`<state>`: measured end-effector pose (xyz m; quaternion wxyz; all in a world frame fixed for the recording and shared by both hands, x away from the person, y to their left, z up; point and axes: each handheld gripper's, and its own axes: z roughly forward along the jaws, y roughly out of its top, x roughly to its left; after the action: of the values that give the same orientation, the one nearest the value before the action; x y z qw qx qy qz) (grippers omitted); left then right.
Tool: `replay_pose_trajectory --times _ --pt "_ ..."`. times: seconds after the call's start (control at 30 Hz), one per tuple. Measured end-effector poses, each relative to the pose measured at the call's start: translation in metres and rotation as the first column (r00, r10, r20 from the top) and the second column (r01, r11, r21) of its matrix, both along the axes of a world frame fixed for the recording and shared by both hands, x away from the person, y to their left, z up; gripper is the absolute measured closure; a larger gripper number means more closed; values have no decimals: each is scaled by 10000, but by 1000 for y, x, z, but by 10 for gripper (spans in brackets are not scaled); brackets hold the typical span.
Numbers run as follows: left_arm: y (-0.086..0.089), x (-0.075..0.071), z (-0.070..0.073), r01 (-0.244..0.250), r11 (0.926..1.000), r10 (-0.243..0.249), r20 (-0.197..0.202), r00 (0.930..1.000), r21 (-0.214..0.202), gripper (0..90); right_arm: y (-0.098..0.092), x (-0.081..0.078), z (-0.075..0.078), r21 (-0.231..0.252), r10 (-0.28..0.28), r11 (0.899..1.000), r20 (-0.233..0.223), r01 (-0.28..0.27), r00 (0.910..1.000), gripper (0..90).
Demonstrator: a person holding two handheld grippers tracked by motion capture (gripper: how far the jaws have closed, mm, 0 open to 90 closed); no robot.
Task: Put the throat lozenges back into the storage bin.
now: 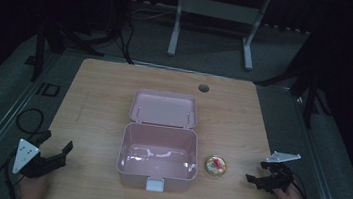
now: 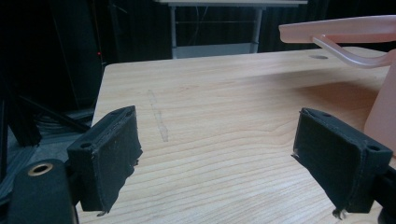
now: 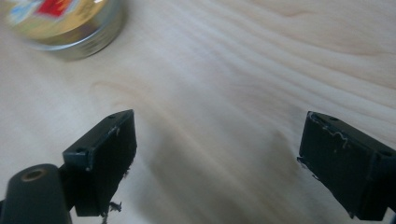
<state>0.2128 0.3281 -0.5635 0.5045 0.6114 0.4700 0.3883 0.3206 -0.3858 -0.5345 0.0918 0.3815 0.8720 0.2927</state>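
A pink plastic box (image 1: 158, 154) stands in the middle of the wooden table (image 1: 100, 91), empty, its lid (image 1: 164, 109) thrown back flat behind it. A small round tin (image 1: 215, 166) with a gold and red label lies just right of the box. My left gripper (image 1: 57, 146) hovers open at the table's front left, nothing between its jaws. In the left gripper view the box's edge (image 2: 380, 116) and lid (image 2: 341, 28) show at the right. My right gripper (image 1: 255, 172) is open at the front right, a short way from the tin (image 3: 65, 23).
A round cable hole (image 1: 204, 88) sits near the table's far edge. Beyond the table stands a grey desk frame (image 1: 213, 28). Black stands (image 1: 45, 39) and cables (image 1: 28, 120) flank the table on the dark floor.
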Motion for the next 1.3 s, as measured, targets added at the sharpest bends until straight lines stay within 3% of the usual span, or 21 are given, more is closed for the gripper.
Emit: replay_pose_trajectory --times 0.03,0.07,0.1,0.17,0.27,0.3,0.33,0.47,0.57,0.6,0.63,0.7,0.8,0.87,0.9,0.93,1.07,1.13,1.2,1.3 --pt "0 0 0 0 10000 0 0 10000 0 149 2 -1 3 -308 177 9994 -1 -177 9998 108" --pt "0 0 0 14 10000 -14 -4 10000 7 149 2 -1 3 -308 177 9994 -1 -177 9998 108" --pt "0 0 0 125 9999 -125 2 9999 -27 149 9 -1 9 -891 706 9933 -321 -732 9970 107" --pt "0 0 0 148 9999 -148 -5 9999 -32 149 15 -2 14 -1437 1089 9828 -560 -1160 9925 107" --pt "0 0 0 135 9999 -135 -5 9999 -44 149 22 -2 22 -1979 1522 9656 -955 -1686 9837 107" --pt "0 0 0 135 9999 -135 -5 9999 -44 149 22 -2 22 -1979 1522 9656 -955 -1686 9837 107" --pt "0 0 0 135 9999 -135 -12 9999 -32 149 26 -1 27 -2369 1673 9526 -1169 -1910 9790 108" --pt "0 0 0 158 9999 -158 -8 9999 -38 149 36 2 32 -3162 1919 9174 -1809 -2418 9646 108" --pt "0 0 0 151 9999 -151 10 9999 -70 149 43 4 35 -3401 2051 8977 -2397 -2800 9489 108" --pt "0 0 0 147 9999 -147 -8 9999 -45 149 45 4 36 -3613 2105 8844 -2557 -2953 9435 109" --pt "0 0 0 147 9999 -147 -8 9999 -45 149 45 4 36 -3613 2105 8844 -2557 -2953 9435 109" --pt "0 0 0 143 9999 -143 -8 9999 -28 149 50 4 38 -4094 2107 8534 -2952 -3226 9319 129" --pt "1 0 0 145 9998 -145 34 9999 -127 149 56 3 44 -5046 2016 7888 -3271 -3510 9233 136" --pt "1 0 0 149 9998 -149 25 9999 -149 149 58 3 48 -4968 1937 7880 -3605 -3636 9124 136" --pt "1 0 0 149 9998 -149 25 9999 -149 149 58 3 48 -4968 1937 7880 -3605 -3636 9124 136" --pt "0 0 0 172 9998 -172 -10 9999 -99 149 60 4 50 -5046 1939 7784 -3728 -3736 9074 136" --pt "0 0 0 169 9998 -170 -27 9999 -74 149 67 6 54 -5207 1983 7581 -3894 -3926 8995 136" --pt "0 0 0 181 9998 -181 -17 9998 -96 149 72 7 58 -5100 2092 7611 -3917 -4007 8960 136" --pt "0 0 0 181 9998 -181 -13 9998 -100 149 78 8 63 -4878 2326 7709 -3830 -4095 8940 136" --pt "0 0 0 184 9998 -185 -14 9998 -91 149 85 9 67 -4713 2526 7751 -3794 -4209 8901 135"
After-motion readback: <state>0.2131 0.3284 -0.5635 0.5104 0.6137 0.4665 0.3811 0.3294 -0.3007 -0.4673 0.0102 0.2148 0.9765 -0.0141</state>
